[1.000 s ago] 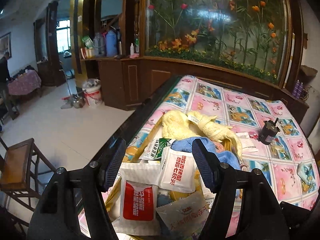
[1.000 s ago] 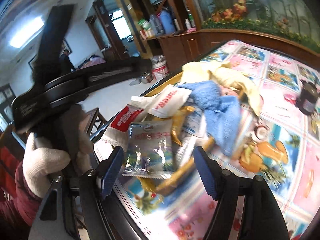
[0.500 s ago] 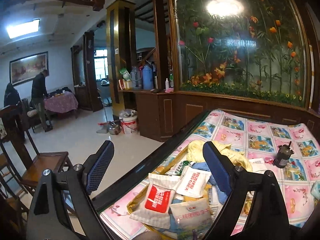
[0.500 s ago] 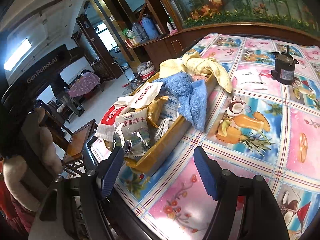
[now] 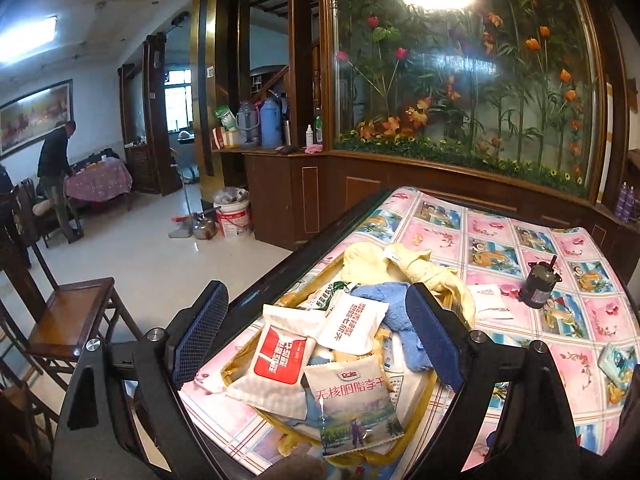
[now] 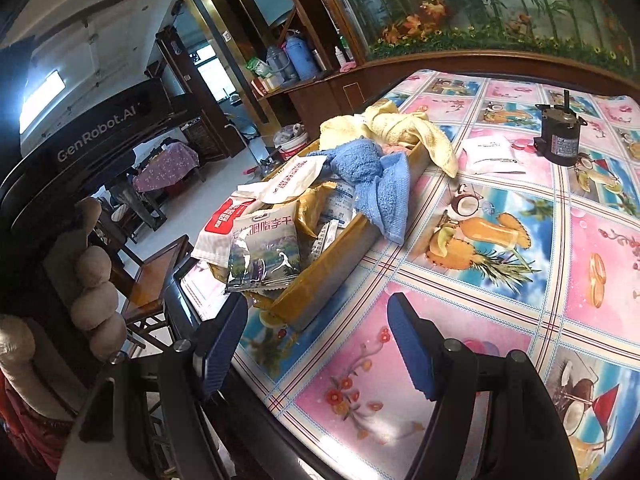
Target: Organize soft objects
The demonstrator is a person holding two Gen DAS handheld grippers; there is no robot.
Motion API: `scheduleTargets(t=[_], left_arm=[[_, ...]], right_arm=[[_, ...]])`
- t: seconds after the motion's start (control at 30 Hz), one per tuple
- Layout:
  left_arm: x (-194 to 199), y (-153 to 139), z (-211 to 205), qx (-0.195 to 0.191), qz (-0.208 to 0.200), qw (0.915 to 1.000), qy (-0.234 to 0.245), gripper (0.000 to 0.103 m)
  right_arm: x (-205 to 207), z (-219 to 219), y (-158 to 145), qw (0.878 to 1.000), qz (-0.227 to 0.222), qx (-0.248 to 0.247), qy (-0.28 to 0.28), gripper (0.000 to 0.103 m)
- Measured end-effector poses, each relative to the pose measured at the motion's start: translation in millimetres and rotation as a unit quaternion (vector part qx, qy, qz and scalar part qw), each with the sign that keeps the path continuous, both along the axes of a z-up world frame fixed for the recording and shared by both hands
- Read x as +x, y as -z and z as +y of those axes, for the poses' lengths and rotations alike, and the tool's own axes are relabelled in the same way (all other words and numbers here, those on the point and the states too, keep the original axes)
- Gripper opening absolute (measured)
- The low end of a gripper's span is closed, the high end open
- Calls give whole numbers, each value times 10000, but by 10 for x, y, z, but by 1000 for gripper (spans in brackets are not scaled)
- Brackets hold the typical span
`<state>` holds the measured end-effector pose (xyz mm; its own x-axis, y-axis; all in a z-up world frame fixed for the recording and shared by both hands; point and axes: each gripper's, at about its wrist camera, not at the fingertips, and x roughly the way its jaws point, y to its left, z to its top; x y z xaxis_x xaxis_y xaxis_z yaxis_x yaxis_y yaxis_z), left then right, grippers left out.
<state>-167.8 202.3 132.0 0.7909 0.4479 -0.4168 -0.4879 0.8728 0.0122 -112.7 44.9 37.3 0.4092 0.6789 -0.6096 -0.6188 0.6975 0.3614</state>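
A yellow-brown box [image 6: 332,276] near the table's left edge is heaped with soft packets, a blue towel [image 6: 372,176] and a yellow towel [image 6: 404,128]. A Dole snack packet [image 5: 352,404] and a red-and-white packet [image 5: 280,364] lie on top at the near end. My left gripper [image 5: 316,340] is open and empty, raised above and short of the box. My right gripper [image 6: 316,344] is open and empty, above the tablecloth at the box's near right corner. A white packet [image 6: 492,156] lies alone on the cloth.
A small black motor [image 6: 560,140] stands on the patterned tablecloth [image 6: 480,300] at the far right. A small teal packet [image 5: 616,360] lies near the right edge. A wooden chair [image 5: 68,320] stands left of the table. The gloved hand on the left tool [image 6: 96,272] shows at left.
Both grippers have pulled back and up from the box, empty. The Dole packet that sat between my right gripper's fingers now lies on the heap.
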Motion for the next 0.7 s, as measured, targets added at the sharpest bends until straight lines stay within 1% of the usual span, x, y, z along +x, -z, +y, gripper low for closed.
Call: scheduleTargets(t=[0.13,0.23,0.47,0.6,0.7], left_arm=[[-10,26,21,29,-37,10000,1,91],[6,57,49,-18,-10,10000,20,91],[38,137,118,-147,81,9999,-22,91],[45,164,140,-238,215,9995,-35,91],[50,176,109,-150,241,9996,-75,91]], right_arm=[[6,27,38,10000,49,-69,7,72],[-1,50,59,9999,55,-123,-4,72],[2,96,100,9997,79,-217,-27,72],[34,87,128,9997,141,-218,10,72],[62,57,134,9996,170,-199,68,72]])
